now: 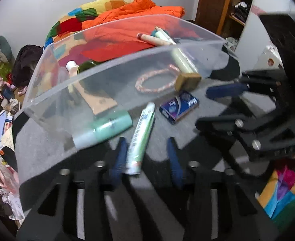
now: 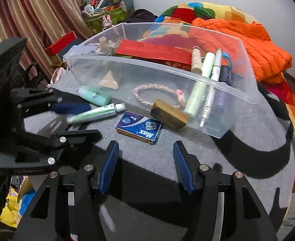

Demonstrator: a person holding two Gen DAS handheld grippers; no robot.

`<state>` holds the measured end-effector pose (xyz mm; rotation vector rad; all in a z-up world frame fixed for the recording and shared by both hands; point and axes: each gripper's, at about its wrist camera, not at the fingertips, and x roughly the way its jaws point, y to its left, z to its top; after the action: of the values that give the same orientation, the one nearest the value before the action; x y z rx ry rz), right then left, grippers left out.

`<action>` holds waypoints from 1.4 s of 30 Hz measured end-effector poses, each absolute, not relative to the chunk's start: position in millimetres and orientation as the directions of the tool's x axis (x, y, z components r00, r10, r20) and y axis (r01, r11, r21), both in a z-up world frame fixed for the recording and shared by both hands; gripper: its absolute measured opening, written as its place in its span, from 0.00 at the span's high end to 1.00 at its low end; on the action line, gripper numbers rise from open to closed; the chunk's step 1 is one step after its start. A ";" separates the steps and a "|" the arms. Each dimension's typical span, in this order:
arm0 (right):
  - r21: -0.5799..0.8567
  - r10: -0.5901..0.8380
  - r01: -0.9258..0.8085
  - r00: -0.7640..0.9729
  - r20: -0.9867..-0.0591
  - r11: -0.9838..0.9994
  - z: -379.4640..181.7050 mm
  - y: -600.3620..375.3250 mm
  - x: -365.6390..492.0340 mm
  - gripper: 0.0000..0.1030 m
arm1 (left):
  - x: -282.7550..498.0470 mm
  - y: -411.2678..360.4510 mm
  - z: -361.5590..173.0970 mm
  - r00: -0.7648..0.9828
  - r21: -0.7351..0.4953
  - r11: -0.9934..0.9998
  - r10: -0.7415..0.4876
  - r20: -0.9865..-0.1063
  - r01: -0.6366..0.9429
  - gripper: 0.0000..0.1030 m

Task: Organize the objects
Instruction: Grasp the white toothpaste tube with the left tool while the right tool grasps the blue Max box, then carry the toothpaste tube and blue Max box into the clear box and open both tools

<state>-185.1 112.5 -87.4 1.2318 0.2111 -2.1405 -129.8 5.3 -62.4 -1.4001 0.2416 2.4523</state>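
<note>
Two fingers of your left gripper (image 1: 147,160) are standing spread around the crimped tail of the toothpaste tube (image 1: 141,138), not yet pinching. The tube is lying on the grey mat just in front of the clear bin (image 2: 167,92), its long axis running cap-first toward the bin wall. It is probably soft and light, so grip mid-body. Your right gripper (image 2: 145,166) is waiting spread, holding nothing.

Black gripper (image 2: 145,166), blue ribbed jaws, silver screws
</note>
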 end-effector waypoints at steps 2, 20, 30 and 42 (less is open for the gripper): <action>0.184 -0.461 0.605 -0.341 -0.819 -0.775 -88.3 109.0 -187.5 0.45 | -124.0 5.5 -60.9 -0.471 -0.011 -0.935 0.188 -0.862 -0.353 0.79; 0.117 -0.389 0.550 -0.410 -0.825 -0.827 -90.9 89.4 -187.7 0.52 | -136.0 5.6 -60.3 -0.482 -0.015 -0.954 0.165 -0.861 -0.300 0.79; 0.170 -0.431 0.545 -0.397 -0.810 -0.821 -88.0 101.4 -180.3 0.54 | -141.8 8.3 -64.1 -0.501 -0.025 -0.961 0.165 -0.850 -0.275 0.82; 0.222 -0.498 0.547 -0.430 -0.753 -0.807 -64.8 123.6 -161.9 0.54 | -105.3 -1.5 -42.7 -0.581 -0.071 -0.972 0.191 -0.791 -0.224 0.83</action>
<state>-161.9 123.6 -64.8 1.1504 0.0740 -2.2330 -105.3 -1.5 -42.7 -1.2959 0.0532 2.6022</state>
